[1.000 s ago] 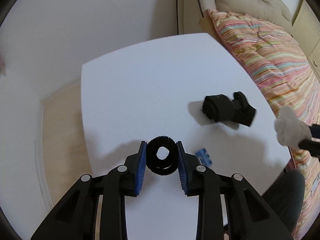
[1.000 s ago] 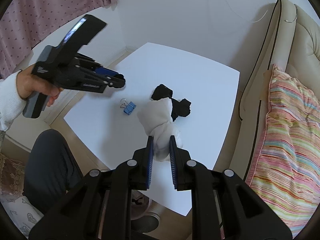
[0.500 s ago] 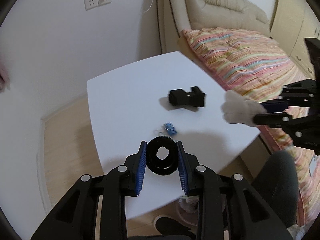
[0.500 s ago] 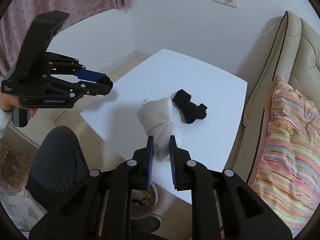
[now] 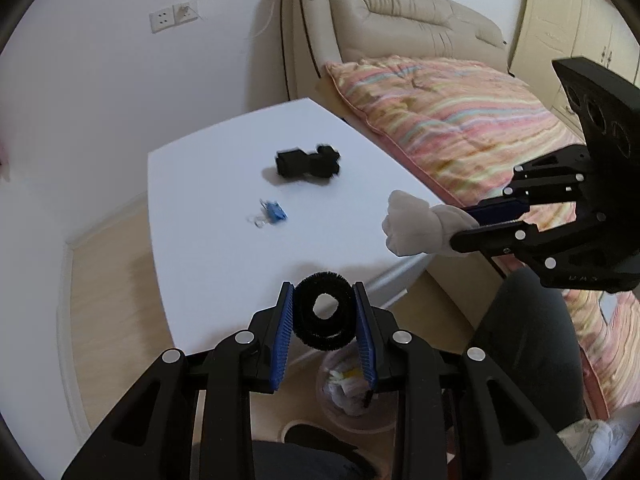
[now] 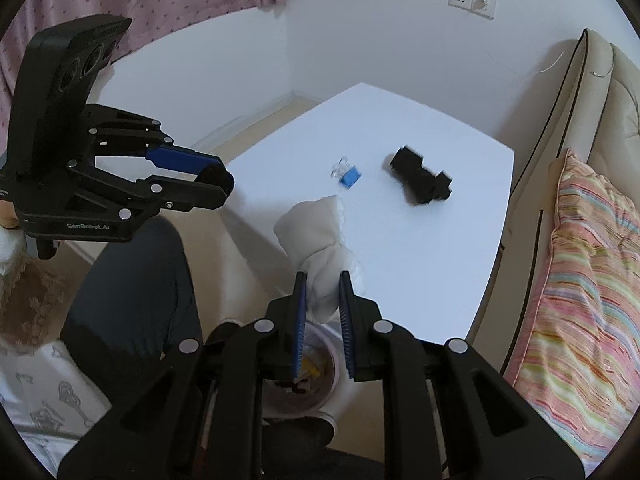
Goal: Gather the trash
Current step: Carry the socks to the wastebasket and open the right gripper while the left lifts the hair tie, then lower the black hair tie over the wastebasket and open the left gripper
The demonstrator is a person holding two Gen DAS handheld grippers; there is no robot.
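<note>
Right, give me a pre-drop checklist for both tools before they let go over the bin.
1. Left tool grips the black fuzzy ring: ok, pads press on both of its sides.
2. Right tool grips the white crumpled tissue: ok, pinched between the pads.
3. Bin in sight below the table edge: ok, with trash already inside.
4. Left tool directly over the bin: cannot tell; the ring shows above the table's near edge.
5. Right tool over the bin: cannot tell, though the bin shows just under its pads.
6. Table cleared: not ok, the blue binder clip and the black object remain.
</note>
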